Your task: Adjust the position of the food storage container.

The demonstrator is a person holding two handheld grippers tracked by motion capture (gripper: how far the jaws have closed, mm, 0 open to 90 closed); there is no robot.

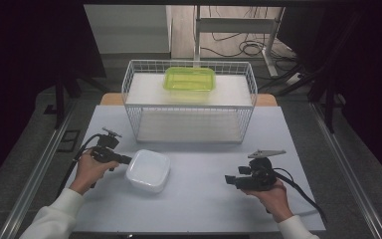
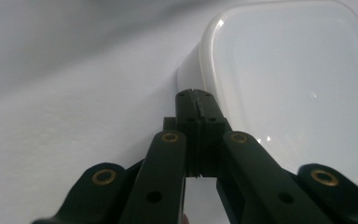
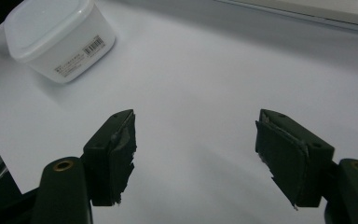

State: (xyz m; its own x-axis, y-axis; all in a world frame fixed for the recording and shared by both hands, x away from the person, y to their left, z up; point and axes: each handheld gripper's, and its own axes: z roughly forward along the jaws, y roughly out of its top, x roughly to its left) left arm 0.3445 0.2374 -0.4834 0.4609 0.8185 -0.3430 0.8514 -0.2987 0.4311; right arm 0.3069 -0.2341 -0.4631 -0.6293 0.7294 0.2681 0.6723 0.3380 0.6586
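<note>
Pale grey desk (image 1: 204, 199) under dim room light, with a white wire mesh basket (image 1: 189, 102) at its far edge — the landmark here. Inside the basket sits a lime-green translucent plastic lidded box (image 1: 189, 79). Just in front of the basket, toward its left end, rests a white rounded-square plastic container (image 1: 148, 170). The left gripper (image 1: 124, 160) has its jaws pressed together, their tips at the container's left rim. The right gripper (image 1: 228, 179) — in front of the basket's right end — holds its jaws apart, nothing between them.
</note>
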